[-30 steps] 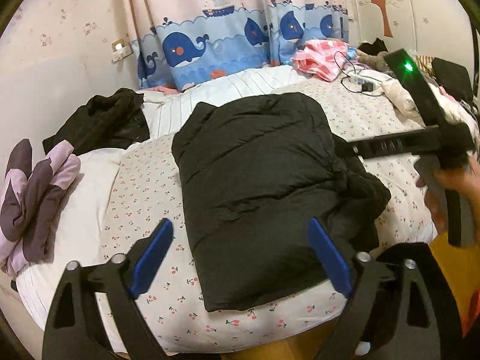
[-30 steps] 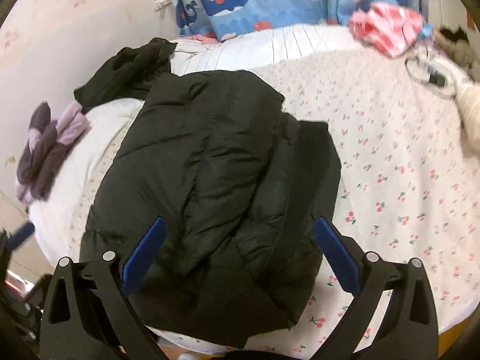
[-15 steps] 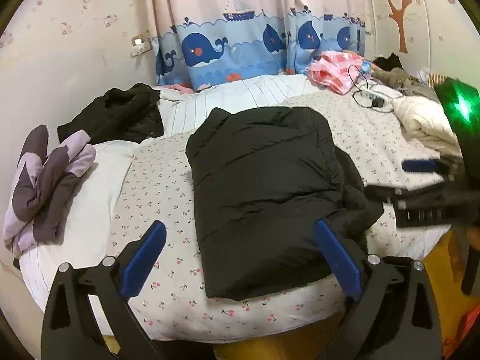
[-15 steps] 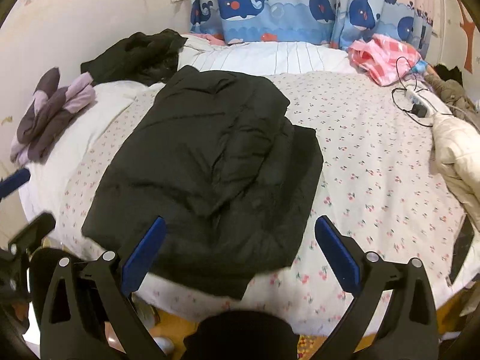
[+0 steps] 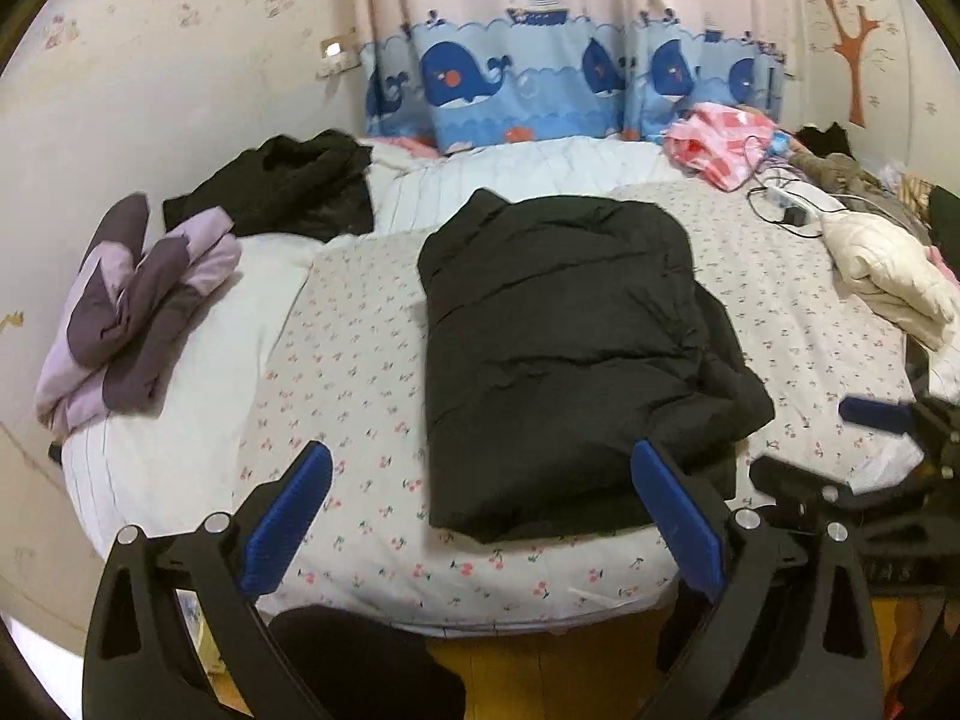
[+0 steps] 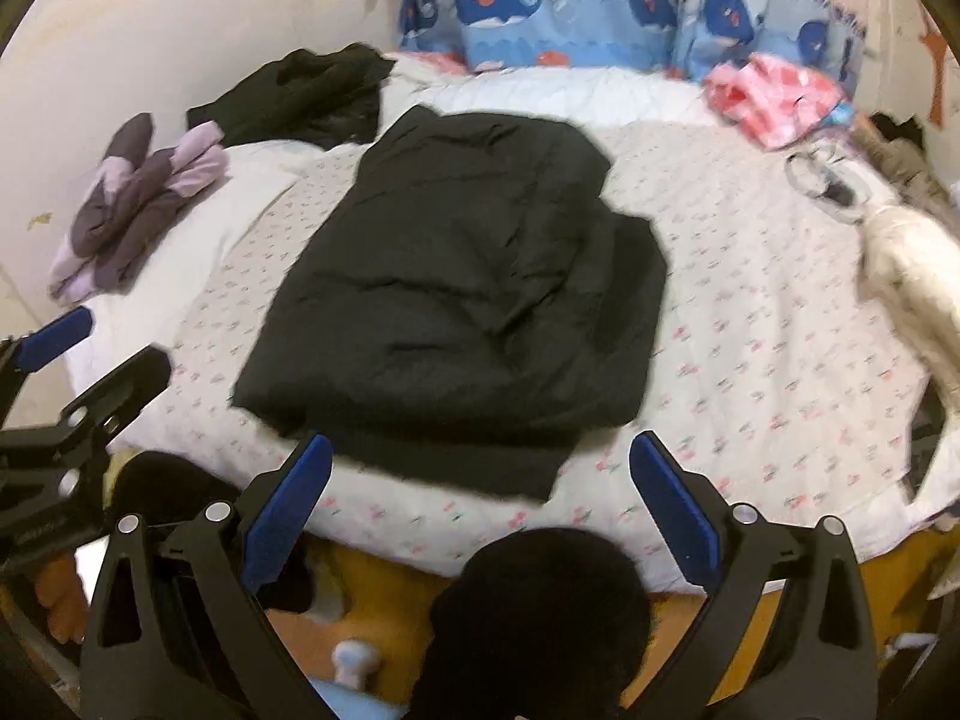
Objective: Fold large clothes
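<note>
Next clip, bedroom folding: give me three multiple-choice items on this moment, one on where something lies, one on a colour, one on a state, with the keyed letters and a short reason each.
1. Where does the purple jacket lie relative to the black jacket, in the left wrist view?
A. To its left, apart
B. On top of it
C. To its right

2. What colour are the whales on the curtain?
A. Green
B. Dark blue
C. Yellow

3. How is the left gripper?
A. Shut on the black jacket
B. Shut on the bedsheet
C. Open, holding nothing

Key: 1 A, bare bedding separates them; 2 B, dark blue whales on light blue waves; 3 C, its blue fingers stand wide with nothing pinched.
</note>
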Demonstrator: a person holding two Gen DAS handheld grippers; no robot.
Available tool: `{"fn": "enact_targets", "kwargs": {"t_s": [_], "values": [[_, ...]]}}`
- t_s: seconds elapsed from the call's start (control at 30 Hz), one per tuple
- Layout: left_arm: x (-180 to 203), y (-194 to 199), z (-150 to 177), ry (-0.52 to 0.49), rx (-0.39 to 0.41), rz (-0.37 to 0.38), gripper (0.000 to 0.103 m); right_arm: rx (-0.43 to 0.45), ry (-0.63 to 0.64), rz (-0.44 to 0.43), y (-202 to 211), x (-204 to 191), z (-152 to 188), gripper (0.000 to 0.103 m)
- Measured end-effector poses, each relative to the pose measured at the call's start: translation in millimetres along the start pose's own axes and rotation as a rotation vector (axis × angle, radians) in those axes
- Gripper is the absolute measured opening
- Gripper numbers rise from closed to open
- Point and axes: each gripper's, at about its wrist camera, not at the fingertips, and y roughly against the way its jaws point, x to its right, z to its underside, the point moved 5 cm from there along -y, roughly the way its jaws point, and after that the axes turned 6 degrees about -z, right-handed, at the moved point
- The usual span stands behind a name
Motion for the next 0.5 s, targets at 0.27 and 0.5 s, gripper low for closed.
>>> {"fn": "enact_targets", "kwargs": {"t_s": [0.27,0.5], "values": [[-5,13,10,0.044,-0.024,0.038,0.096,0.029,0.016,0.102,18,-6,14,0.096],[-3,28,20,0.039,-0.006,0.022,0.096,0.063,0.022,0.055,34,-15,22,0.096]]}}
